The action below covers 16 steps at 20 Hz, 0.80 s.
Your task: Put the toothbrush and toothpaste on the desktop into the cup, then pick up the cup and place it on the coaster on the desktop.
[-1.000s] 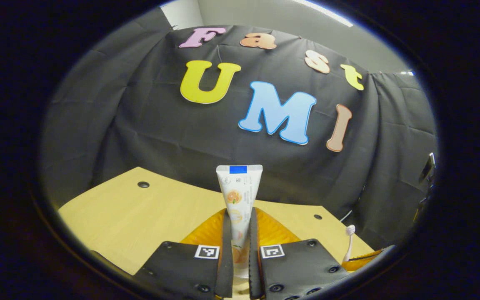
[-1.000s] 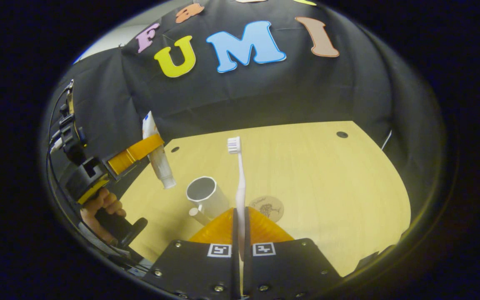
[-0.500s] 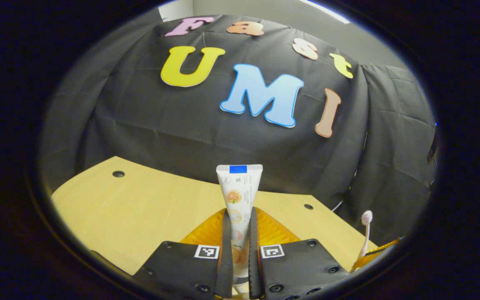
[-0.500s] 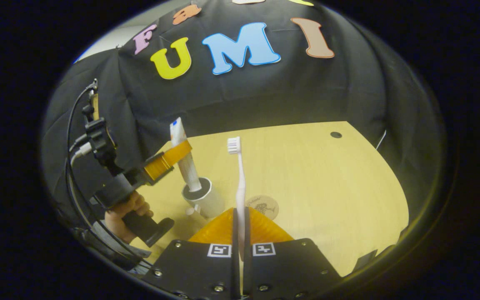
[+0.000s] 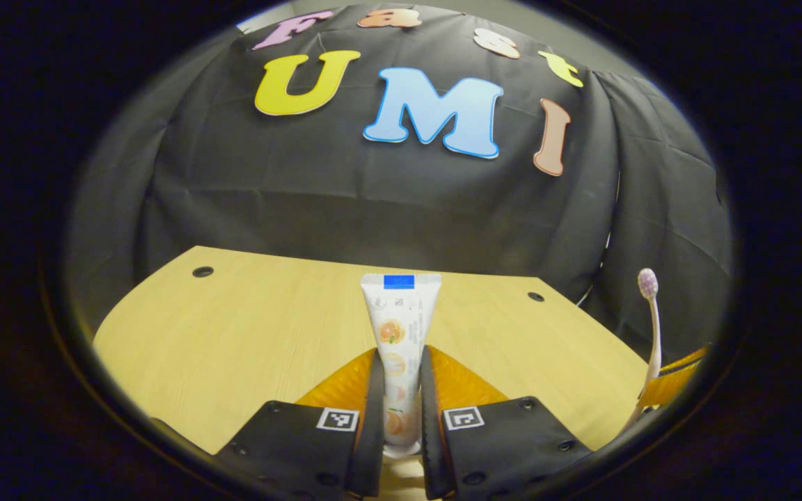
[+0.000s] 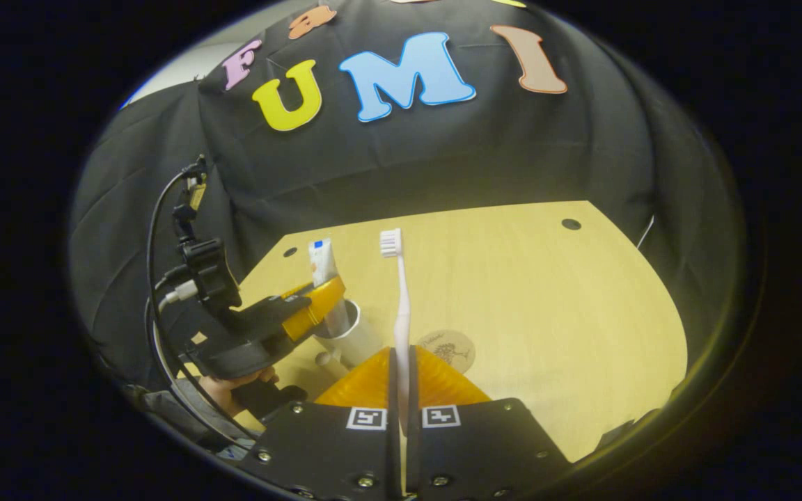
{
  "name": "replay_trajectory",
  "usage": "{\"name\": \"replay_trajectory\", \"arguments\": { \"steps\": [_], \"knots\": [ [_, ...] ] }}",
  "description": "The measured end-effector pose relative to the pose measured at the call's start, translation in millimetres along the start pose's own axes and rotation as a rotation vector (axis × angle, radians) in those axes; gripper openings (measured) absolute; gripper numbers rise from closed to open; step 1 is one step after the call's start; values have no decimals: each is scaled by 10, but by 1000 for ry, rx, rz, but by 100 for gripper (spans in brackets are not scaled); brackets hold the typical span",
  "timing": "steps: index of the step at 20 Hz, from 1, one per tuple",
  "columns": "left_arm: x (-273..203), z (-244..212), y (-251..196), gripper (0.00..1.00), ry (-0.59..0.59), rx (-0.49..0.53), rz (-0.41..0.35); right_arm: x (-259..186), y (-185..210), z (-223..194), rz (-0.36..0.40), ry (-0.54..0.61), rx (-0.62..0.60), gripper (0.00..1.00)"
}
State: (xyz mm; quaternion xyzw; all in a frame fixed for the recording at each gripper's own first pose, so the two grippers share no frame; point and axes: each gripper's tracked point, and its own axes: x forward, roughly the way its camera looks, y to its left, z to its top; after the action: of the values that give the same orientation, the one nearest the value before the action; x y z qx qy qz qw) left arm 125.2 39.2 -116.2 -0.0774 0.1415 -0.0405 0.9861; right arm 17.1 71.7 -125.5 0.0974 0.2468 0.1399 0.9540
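- Toothpaste tube [image 5: 399, 348]: upright, crimped end up, clamped between both fingers of the left gripper [image 5: 399, 417]. In the right gripper view the tube's [image 6: 324, 278] lower end sits inside the mouth of the cup [image 6: 352, 337]; cap hidden by the rim.
- Cup: white, stands on the wooden desktop [image 6: 526, 292], small handle toward the camera.
- Toothbrush [image 6: 399, 306]: held vertical, bristles up, handle pinched between the closed-in fingers of the right gripper [image 6: 399, 410], above the desktop, just right of the cup. In the left gripper view it [image 5: 648, 327] shows at the far right edge.
- Coaster [image 6: 448, 348]: round, brown, flat on the desktop just right of the cup, nothing on it.
- A hand [image 6: 234, 386] grips the left gripper's handle, cable running up from it.
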Motion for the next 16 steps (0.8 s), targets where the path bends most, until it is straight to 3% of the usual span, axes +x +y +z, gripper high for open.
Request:
{"name": "replay_trajectory", "arguments": {
  "steps": [4, 5, 9, 12, 16],
  "knots": [
    [23, -213, -48, 34, 66, 39, -8, 84, 67, 80, 24, -3, -1, 4],
    [15, -243, -56, 41, 75, 40, -9, 101, 84, 92, 28, -4, -7, 4],
    [-51, -234, -81, 43, 81, 66, -10, 154, 154, 234, 44, -28, -22, 4],
    [-139, -220, -101, 70, 77, 57, -17, 222, 238, 408, 64, -67, -32, 4],
    [-344, -191, -51, 74, 84, 35, -14, 340, 403, 583, 107, -122, -43, 4]
  ]
}}
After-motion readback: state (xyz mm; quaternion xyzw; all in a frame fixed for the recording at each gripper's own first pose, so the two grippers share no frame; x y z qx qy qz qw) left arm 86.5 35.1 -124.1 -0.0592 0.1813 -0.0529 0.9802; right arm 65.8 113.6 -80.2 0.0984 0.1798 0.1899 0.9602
